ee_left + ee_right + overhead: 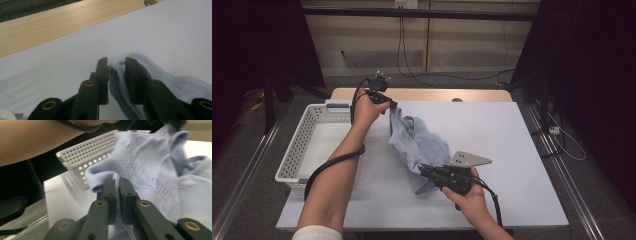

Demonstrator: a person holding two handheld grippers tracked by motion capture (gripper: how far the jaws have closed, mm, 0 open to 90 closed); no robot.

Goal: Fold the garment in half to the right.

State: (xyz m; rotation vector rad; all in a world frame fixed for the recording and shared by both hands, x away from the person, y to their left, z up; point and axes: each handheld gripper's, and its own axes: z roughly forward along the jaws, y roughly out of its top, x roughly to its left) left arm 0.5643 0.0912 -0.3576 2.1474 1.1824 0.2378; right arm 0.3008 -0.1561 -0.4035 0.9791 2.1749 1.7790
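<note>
A light blue knit garment (pixel 422 142) lies bunched on the white table top (pixel 507 135), stretched between both grippers. My left gripper (pixel 392 106) holds its far end raised just off the table, beside the basket's far corner. In the left gripper view the jaws (pixel 116 62) pinch a ribbed edge of the garment (pixel 175 82). My right gripper (pixel 421 169) grips the near end of the cloth, low over the table. In the right gripper view its jaws (pixel 119 181) are shut tight on a fold of the garment (pixel 150 160).
A white perforated basket (pixel 302 130) stands at the table's left side and also appears behind the cloth (pixel 87 152). A wooden strip (pixel 422 94) runs along the far edge. The person's left forearm (pixel 37 137) crosses above the basket. Bare table surface lies to the right.
</note>
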